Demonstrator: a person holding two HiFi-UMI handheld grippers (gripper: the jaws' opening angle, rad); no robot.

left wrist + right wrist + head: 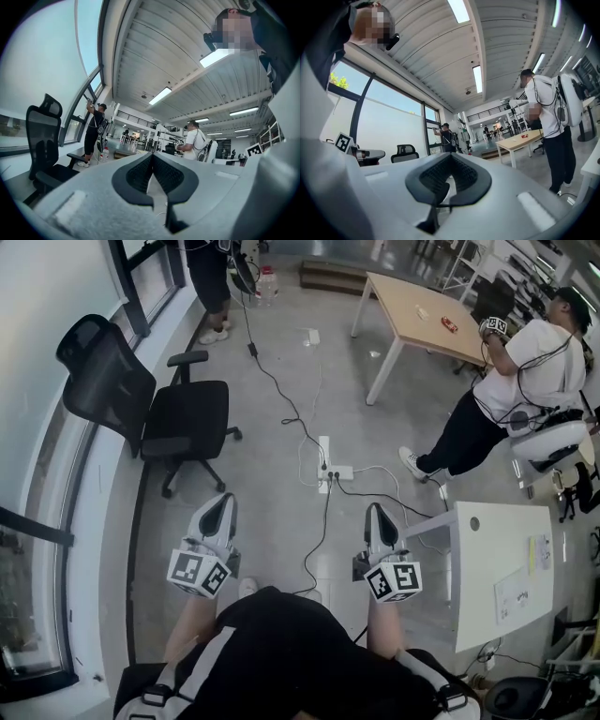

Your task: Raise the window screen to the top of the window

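Closed grippers (223,504) (376,515) over grey office floor (281,362)

I read this as an open-plan office or lab floor. A black swivel chair (178,418) stands by the tall windows (28,587) on the left. A wooden table (422,310) is far right and a white desk (502,563) near right. A power strip (330,472) is cabled across the grey floor (281,334), under strip ceiling lights (161,95).

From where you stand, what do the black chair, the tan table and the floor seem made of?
Black chair: back looks like mesh on a matte plastic frame, the weave faintly see-through.
Tan table: pale matte top, wood or wood-look laminate; white legs, probably painted metal.
Floor: smooth grey, likely polished concrete, given its soft sheen.
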